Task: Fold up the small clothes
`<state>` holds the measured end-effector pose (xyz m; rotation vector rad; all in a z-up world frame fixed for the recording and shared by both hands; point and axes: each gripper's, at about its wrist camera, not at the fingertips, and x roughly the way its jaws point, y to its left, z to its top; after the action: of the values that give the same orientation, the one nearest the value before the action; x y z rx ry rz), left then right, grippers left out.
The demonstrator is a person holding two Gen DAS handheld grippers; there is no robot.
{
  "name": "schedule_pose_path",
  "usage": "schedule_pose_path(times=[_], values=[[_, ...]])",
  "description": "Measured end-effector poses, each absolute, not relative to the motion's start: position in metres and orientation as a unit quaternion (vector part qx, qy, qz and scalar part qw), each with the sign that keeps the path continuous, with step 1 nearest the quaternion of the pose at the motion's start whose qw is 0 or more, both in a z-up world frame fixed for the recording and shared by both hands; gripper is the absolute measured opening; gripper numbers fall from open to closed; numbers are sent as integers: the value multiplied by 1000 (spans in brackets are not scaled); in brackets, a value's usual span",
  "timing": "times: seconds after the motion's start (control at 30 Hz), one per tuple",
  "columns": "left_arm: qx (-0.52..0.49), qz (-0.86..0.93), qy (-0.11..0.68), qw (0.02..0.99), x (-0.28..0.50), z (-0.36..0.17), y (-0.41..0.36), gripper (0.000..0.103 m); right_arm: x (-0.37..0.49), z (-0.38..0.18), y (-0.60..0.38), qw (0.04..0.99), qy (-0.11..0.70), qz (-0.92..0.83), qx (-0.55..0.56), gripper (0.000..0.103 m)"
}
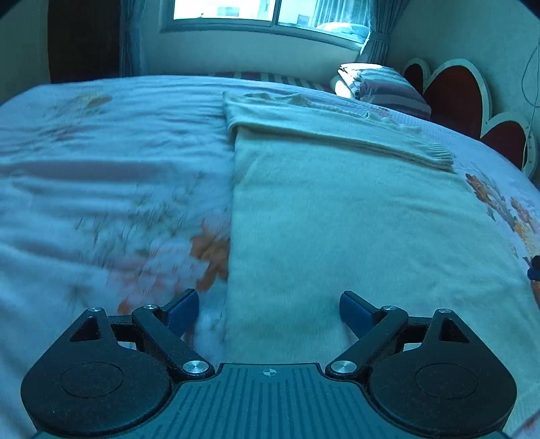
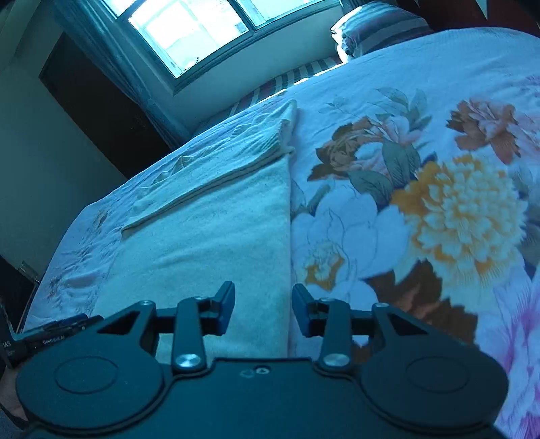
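Observation:
A pale cream knit sweater (image 1: 337, 209) lies flat on the floral bedspread (image 1: 101, 169), its sleeve (image 1: 337, 131) folded across the top with the ribbed cuff at the right. My left gripper (image 1: 269, 312) is open and empty, hovering over the sweater's near left edge. In the right wrist view the sweater (image 2: 209, 229) lies to the left, its right edge running straight up from my right gripper (image 2: 263, 309). That gripper is open and empty, straddling the sweater's near right edge. The left gripper's tip (image 2: 50, 332) shows at the far left.
The bedspread (image 2: 438, 189) has large flowers to the right of the sweater. A striped pillow (image 1: 388, 86) sits at the bed's far right corner. A red heart-shaped headboard (image 1: 465, 98) stands at the right. A window (image 1: 263, 13) and wall are beyond the bed.

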<state>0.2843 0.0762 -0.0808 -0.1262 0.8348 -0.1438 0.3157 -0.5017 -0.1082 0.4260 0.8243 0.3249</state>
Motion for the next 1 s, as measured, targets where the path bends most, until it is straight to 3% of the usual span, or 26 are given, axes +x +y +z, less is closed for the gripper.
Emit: schedule_pose_path(times=[0.2, 0.27, 0.37, 0.63, 0.77, 0.87, 0.97, 1.0], values=[[-152, -115, 406, 894, 197, -83, 118, 92, 240, -126, -517, 858, 425, 147, 247, 47], [-203, -135, 406, 881, 182, -87, 126, 103, 221, -129, -519, 851, 424, 152, 272, 57], [-263, -156, 399, 865, 169, -95, 130, 103, 201, -133, -520, 836, 421, 163, 312, 67], [-376, -220, 392, 810, 166, -118, 143, 103, 177, -148, -524, 809, 404, 178, 388, 66], [-384, -215, 390, 809, 172, -121, 147, 84, 175, -153, -530, 804, 399, 179, 403, 58], [-399, -228, 389, 798, 177, -124, 148, 83, 176, -157, -533, 796, 401, 192, 411, 54], [-397, -225, 407, 792, 185, -132, 142, 48, 178, -160, -533, 792, 403, 197, 414, 47], [-397, -222, 408, 792, 187, -135, 140, 43, 179, -161, -531, 792, 404, 200, 412, 42]])
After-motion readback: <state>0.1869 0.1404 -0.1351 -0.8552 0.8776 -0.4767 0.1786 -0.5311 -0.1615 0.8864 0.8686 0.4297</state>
